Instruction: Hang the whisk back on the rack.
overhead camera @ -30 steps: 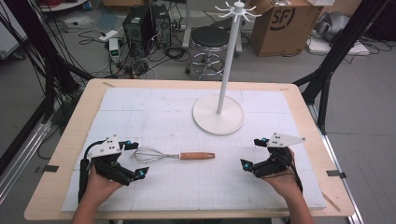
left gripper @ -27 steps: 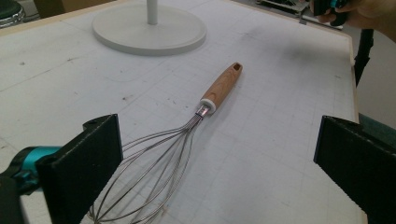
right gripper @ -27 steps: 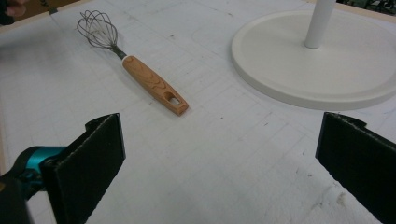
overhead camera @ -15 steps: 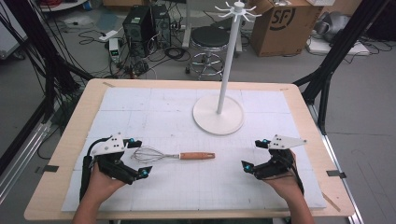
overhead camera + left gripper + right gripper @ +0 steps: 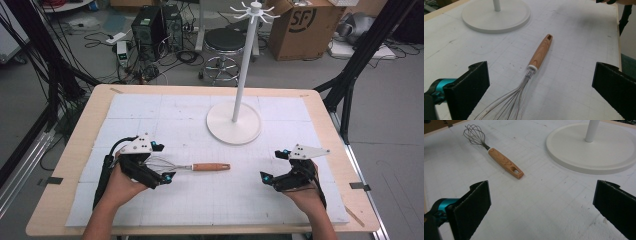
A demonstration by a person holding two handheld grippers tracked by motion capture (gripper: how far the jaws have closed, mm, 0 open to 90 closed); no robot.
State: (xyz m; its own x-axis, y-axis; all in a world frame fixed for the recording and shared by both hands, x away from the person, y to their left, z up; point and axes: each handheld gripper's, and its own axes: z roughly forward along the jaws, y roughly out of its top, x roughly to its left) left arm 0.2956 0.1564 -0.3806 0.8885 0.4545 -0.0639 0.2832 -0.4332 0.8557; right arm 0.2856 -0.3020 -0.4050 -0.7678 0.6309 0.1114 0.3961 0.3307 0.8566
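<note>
A whisk with a wooden handle (image 5: 211,167) lies flat on the white mat, its wire head (image 5: 159,163) pointing left. My left gripper (image 5: 164,161) is open, its jaws standing wide on either side of the wire head without touching it. In the left gripper view the whisk (image 5: 540,52) runs away from the gripper (image 5: 541,82), handle farthest. My right gripper (image 5: 273,165) is open over bare mat to the right of the handle's end. From the right gripper (image 5: 544,202) the whisk (image 5: 504,162) lies ahead on the left.
A white hook stand (image 5: 242,65) rises from a round base (image 5: 233,134) at the back middle of the mat (image 5: 200,200). The wooden table edge (image 5: 80,150) frames the mat. A stool (image 5: 225,42), a cardboard box (image 5: 305,25) and cables sit on the floor beyond.
My left gripper has slid right toward the whisk until its open jaws straddle the wire head. The right gripper and the whisk have stayed nearly still.
</note>
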